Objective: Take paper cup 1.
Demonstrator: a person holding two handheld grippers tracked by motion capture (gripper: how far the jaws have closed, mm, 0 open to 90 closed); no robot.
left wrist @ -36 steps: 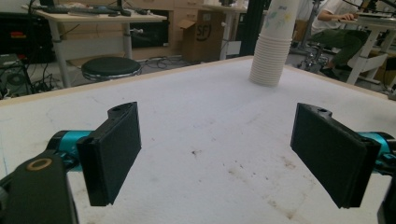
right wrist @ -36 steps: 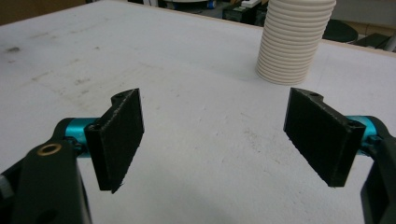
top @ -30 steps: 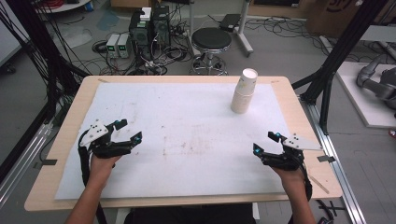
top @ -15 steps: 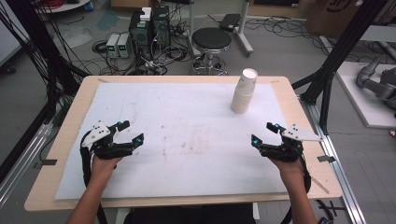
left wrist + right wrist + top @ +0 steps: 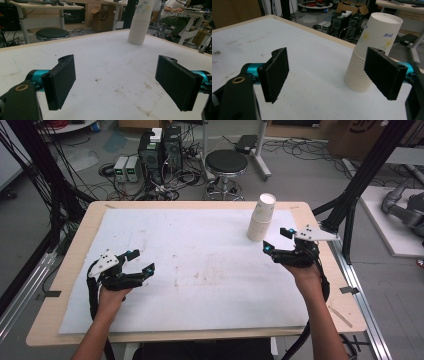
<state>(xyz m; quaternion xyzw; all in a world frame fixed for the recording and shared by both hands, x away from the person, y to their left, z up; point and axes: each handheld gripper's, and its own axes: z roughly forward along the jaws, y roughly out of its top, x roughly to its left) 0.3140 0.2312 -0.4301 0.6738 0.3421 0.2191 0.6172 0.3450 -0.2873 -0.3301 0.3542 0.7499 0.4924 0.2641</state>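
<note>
Paper cups stacked at the far right, our right gripper close beside them

Paper cups [image 5: 261, 217] are what we work toward, and we begin at our right gripper [image 5: 277, 241], which we hold with its jaws spread wide and nothing between them. In the right gripper view [image 5: 325, 75] the two black jaws frame the open table surface, and the stack of cups [image 5: 372, 50] rises just past the right-hand jaw, partly hidden behind it and not touched by it. From the high view, this gripper sits just to the near right of the stack, near it but apart, over the right edge of the white mat [image 5: 200, 265].

The stack leans slightly, its many rims showing as ribs along the lower part, with a small flower print on the top cup. It stands on the far right part of the mat.

Our left gripper [image 5: 141, 261] is well apart from all this, low over the near left part of the mat, jaws also released and empty. In the left gripper view [image 5: 116, 82] we see the stained mat between its jaws and the stack [image 5: 141, 23] far off at the top.

Around the mat runs the wooden table [image 5: 75, 240]. Beyond it on the floor stand a black stool [image 5: 226, 162] and some electronic boxes with cables [image 5: 150, 157]
</note>
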